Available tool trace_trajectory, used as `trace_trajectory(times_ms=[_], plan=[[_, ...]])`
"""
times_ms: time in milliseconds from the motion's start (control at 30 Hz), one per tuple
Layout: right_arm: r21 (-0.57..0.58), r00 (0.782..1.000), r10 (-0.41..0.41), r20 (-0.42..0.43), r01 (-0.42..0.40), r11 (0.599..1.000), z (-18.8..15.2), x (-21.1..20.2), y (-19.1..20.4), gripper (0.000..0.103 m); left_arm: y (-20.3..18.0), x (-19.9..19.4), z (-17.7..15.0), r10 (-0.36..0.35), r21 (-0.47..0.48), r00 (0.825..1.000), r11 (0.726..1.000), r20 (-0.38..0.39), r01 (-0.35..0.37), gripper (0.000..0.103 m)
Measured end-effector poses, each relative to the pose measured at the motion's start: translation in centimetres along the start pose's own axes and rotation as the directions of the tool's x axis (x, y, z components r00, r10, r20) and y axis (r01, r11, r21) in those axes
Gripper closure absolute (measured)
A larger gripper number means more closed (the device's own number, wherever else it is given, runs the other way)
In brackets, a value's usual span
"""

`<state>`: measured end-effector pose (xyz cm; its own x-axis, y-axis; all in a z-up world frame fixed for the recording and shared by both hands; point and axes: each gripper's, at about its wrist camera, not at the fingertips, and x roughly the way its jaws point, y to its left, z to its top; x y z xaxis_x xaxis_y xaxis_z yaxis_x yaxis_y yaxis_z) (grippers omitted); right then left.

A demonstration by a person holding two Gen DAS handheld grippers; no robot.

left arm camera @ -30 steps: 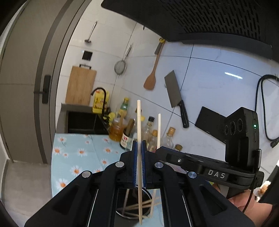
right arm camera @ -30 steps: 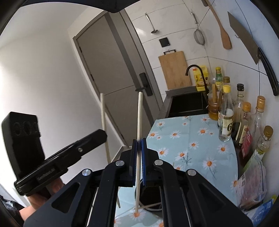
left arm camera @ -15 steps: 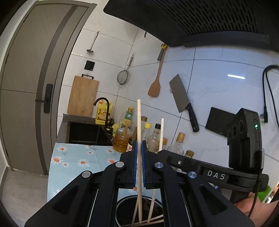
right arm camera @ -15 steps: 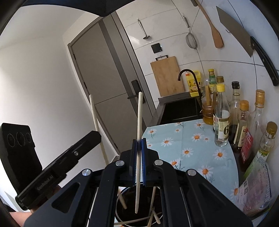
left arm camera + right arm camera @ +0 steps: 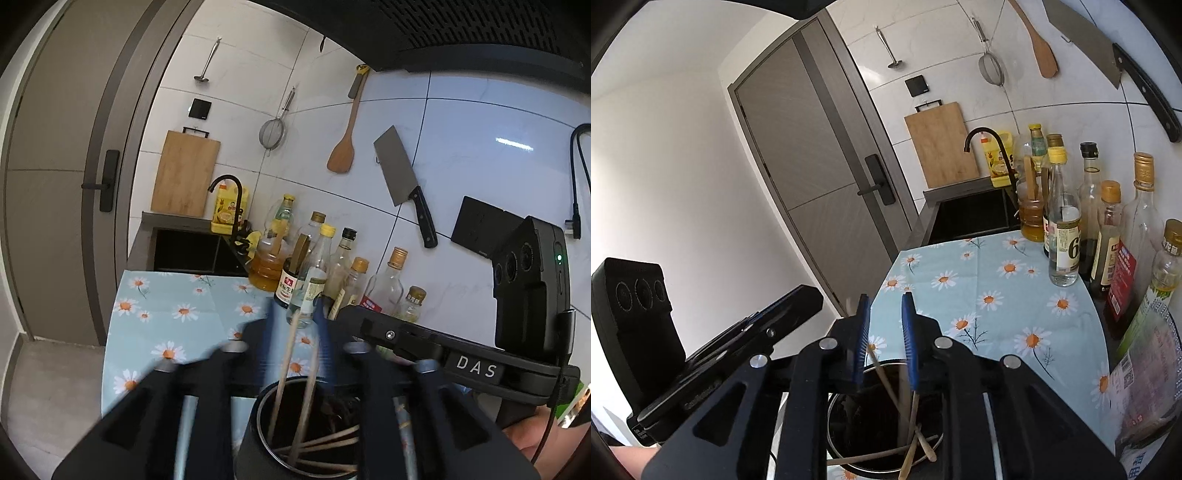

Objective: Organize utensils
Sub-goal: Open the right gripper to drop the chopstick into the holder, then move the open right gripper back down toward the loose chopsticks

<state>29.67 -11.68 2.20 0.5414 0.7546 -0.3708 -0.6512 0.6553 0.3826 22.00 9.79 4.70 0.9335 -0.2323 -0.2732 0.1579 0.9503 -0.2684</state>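
A black cylindrical holder [image 5: 251,439] stands on the flowered cloth just below both grippers, with several wooden chopsticks in it. My left gripper [image 5: 295,326] is blurred and its jaws are opening. A chopstick [image 5: 287,354] stands loose between the blue pads [image 5: 266,332], its lower end inside the holder. My right gripper [image 5: 885,334] hangs over the same holder [image 5: 833,424], jaws opening too. Its chopstick [image 5: 886,378] leans free inside the holder below the pads [image 5: 908,339]. Each gripper's body shows in the other's view: right gripper [image 5: 461,354], left gripper [image 5: 701,350].
Several oil and sauce bottles [image 5: 1063,229] line the tiled wall. Beyond lie a dark sink [image 5: 971,218] with a black faucet [image 5: 982,134] and a cutting board [image 5: 940,144]. A cleaver [image 5: 400,177], wooden spatula [image 5: 343,151], strainer and ladle hang on the wall. A grey door [image 5: 812,166] stands left.
Both grippers sank toward the black holder. Their jaws, shut on a chopstick each before, have parted, and the chopsticks have slid down into the holder.
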Motion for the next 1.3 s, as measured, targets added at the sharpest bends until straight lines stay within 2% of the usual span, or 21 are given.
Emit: trace_trajectory(times_ms=[300, 500, 533, 567, 667, 767, 1067, 1300], plan=[[0.010, 1.000, 0.000, 0.016, -0.001, 1.000, 0.2, -1.6, 0.3, 0.084, -0.1, -1.1, 0.0, -0.005, -0.014, 1.000, 1.000, -0.012, 0.004, 0.075], [0.012, 0.999, 0.029, 0.030, -0.029, 1.000, 0.3, -3.3, 1.1, 0.083, -0.4, -2.0, 0.3, -0.011, -0.008, 1.000, 1.000, -0.017, 0.011, 0.075], [0.015, 0.999, 0.034, 0.033, -0.035, 0.999, 0.3, -3.7, 1.2, 0.079, -0.4, -2.2, 0.4, -0.016, -0.011, 1.000, 1.000, -0.026, 0.015, 0.075], [0.020, 0.999, 0.033, 0.036, -0.033, 0.999, 0.3, -3.9, 1.2, 0.069, -0.5, -2.5, 0.4, -0.014, -0.012, 0.999, 1.000, -0.029, 0.014, 0.075], [0.036, 0.998, 0.038, 0.048, -0.040, 0.999, 0.3, -5.4, 1.5, 0.063, -0.8, -3.3, 0.4, 0.001, -0.002, 0.999, 1.000, -0.038, -0.001, 0.075], [0.057, 0.998, 0.046, 0.033, -0.048, 0.997, 0.2, -6.6, 1.7, 0.057, -0.9, -4.6, 0.3, 0.021, -0.001, 0.999, 1.000, -0.046, -0.021, 0.075], [0.048, 0.999, 0.004, -0.045, -0.002, 0.999, -2.3, -10.3, 2.6, 0.057, -1.2, -8.4, -1.4, 0.043, -0.007, 0.994, 0.999, -0.099, -0.044, 0.075], [0.085, 0.987, 0.002, -0.158, 0.012, 0.996, -5.0, -10.9, 2.6, 0.057, -1.6, -10.5, -3.0, 0.042, -0.016, 0.988, 0.999, -0.150, -0.045, 0.075]])
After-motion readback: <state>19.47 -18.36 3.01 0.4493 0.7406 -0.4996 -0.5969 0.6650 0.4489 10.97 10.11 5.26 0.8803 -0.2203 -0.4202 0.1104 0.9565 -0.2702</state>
